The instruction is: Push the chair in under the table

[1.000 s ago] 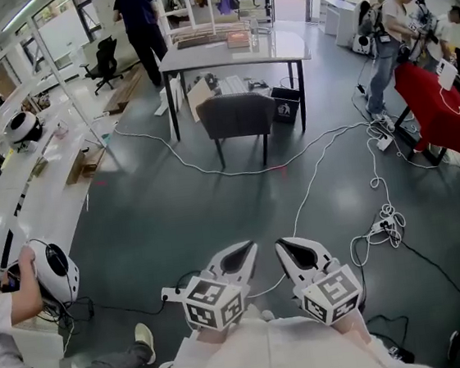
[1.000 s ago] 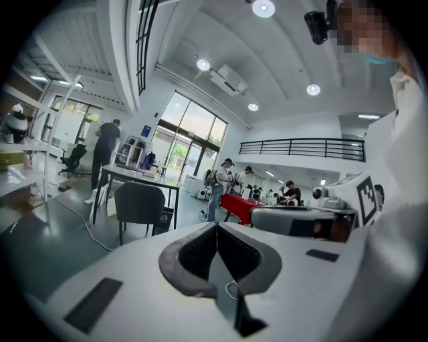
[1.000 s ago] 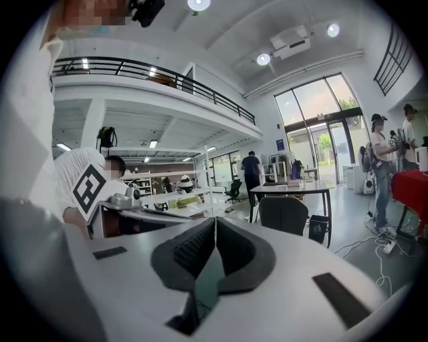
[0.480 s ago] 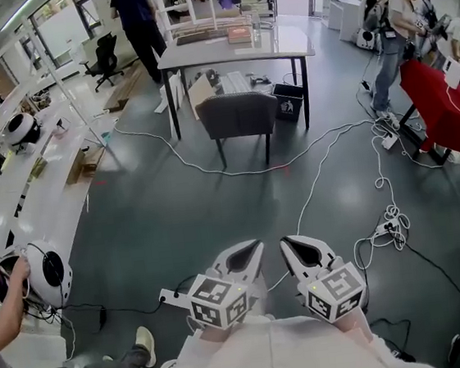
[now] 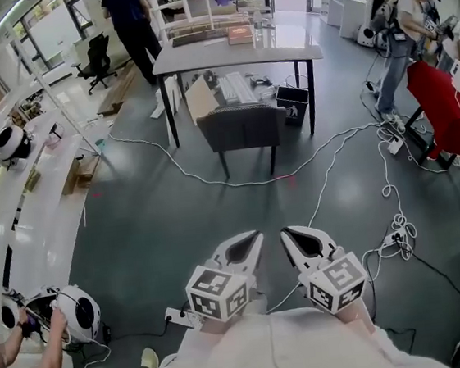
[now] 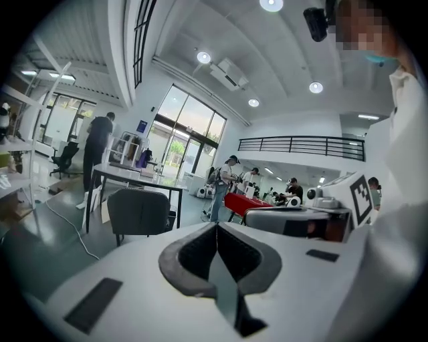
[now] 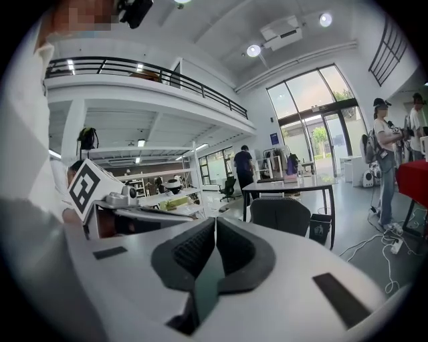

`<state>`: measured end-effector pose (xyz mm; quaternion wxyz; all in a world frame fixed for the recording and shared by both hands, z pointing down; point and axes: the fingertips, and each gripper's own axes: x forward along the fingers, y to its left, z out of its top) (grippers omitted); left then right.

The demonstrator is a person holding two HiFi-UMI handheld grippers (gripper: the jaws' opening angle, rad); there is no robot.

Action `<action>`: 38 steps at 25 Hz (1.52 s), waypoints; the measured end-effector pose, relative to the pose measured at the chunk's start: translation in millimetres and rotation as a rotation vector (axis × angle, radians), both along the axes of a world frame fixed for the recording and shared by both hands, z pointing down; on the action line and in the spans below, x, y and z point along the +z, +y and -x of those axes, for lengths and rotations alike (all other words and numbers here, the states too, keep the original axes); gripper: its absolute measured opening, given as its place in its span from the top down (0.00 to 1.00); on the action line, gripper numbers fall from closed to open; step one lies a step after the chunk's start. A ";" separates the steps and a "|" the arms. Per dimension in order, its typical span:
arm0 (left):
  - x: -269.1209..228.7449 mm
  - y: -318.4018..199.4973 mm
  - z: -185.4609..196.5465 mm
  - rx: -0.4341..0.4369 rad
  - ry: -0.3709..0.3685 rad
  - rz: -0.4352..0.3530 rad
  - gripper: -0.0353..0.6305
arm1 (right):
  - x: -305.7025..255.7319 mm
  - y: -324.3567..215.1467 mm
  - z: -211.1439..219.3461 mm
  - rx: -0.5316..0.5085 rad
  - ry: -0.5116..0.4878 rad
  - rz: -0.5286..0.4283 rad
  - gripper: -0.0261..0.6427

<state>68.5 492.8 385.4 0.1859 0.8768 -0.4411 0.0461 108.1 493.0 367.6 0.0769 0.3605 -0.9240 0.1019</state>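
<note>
Left claw (image 5: 251,239), right claw (image 5: 289,235) both clenched, empty; chair (image 5: 243,128) well ahead, out from desk (image 5: 281,49). Push not yet begun.

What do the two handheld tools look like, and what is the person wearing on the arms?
The left gripper and right gripper have smooth white shells tapering to pointed tips, lined inside with dark grey ribbed pads. Each carries a white cube printed with black square markers. The sleeves are pale, off-white fabric.
</note>
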 end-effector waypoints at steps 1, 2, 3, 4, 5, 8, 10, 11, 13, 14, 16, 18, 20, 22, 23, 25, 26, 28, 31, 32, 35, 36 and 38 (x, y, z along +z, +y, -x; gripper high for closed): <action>-3.1 -16.2 8.0 0.004 -0.002 -0.001 0.92 | -3.3 -15.5 7.9 0.001 0.002 -0.002 0.91; -6.0 -32.3 15.6 0.007 -0.005 -0.004 0.92 | -6.2 -31.2 15.0 0.004 0.002 -0.006 0.91; -8.5 -48.4 22.6 0.009 -0.007 -0.008 0.92 | -8.9 -47.3 21.2 0.009 0.001 -0.010 0.91; -10.9 -64.4 29.1 0.011 -0.009 -0.012 0.92 | -11.3 -63.6 27.1 0.015 -0.002 -0.016 0.91; -12.8 -80.0 35.2 0.014 -0.010 -0.017 0.92 | -13.5 -79.6 33.1 0.020 -0.006 -0.023 0.91; -13.3 -124.6 51.8 0.034 -0.014 -0.032 0.92 | -15.6 -123.1 51.4 0.036 -0.012 -0.042 0.91; -11.8 -154.1 60.7 0.051 -0.018 -0.036 0.92 | -15.2 -149.9 61.0 0.051 -0.015 -0.047 0.91; -11.7 -168.0 64.2 0.060 -0.019 -0.037 0.92 | -15.2 -162.4 64.5 0.060 -0.015 -0.047 0.91; -11.9 -192.1 70.0 0.076 -0.021 -0.036 0.92 | -15.1 -185.1 70.0 0.081 -0.013 -0.044 0.91; -11.6 -201.9 72.4 0.085 -0.020 -0.035 0.92 | -14.1 -195.0 72.0 0.092 -0.012 -0.040 0.91; -8.8 -218.1 76.0 0.101 -0.019 -0.030 0.92 | -10.2 -211.8 75.6 0.109 -0.011 -0.027 0.91; -3.8 -231.9 79.9 0.109 -0.013 -0.018 0.92 | -5.3 -224.9 80.3 0.115 -0.008 -0.012 0.91; 1.9 -242.3 83.2 0.112 0.000 0.000 0.92 | 2.3 -233.6 84.5 0.115 -0.003 0.008 0.91; 8.6 -250.6 86.6 0.113 0.006 0.015 0.92 | 11.2 -241.3 88.0 0.117 0.001 0.030 0.91; 12.2 -255.6 88.9 0.114 0.006 0.022 0.92 | 14.9 -246.7 89.9 0.117 0.003 0.038 0.91; 19.3 -266.9 94.0 0.113 0.005 0.038 0.92 | 20.6 -260.1 92.9 0.122 0.005 0.049 0.91; 22.1 -272.7 96.3 0.111 0.005 0.046 0.92 | 22.6 -267.4 93.9 0.124 0.005 0.053 0.91; 24.4 -285.4 100.1 0.105 0.006 0.054 0.92 | 23.1 -283.4 95.7 0.122 0.009 0.055 0.91; 23.6 -311.6 103.8 0.087 0.007 0.052 0.92 | 21.7 -311.2 96.9 0.111 0.015 0.047 0.91; 23.7 -321.8 104.9 0.079 0.008 0.053 0.92 | 22.2 -320.9 96.6 0.109 0.014 0.047 0.91; 23.2 -355.5 104.6 0.063 0.012 0.051 0.92 | 20.0 -353.8 94.1 0.099 0.020 0.042 0.91; 22.7 -367.7 103.4 0.061 0.010 0.046 0.92 | 20.1 -367.1 92.6 0.098 0.021 0.039 0.91; 21.5 -393.5 101.4 0.056 0.006 0.039 0.92 | 20.3 -395.6 90.5 0.093 0.019 0.034 0.91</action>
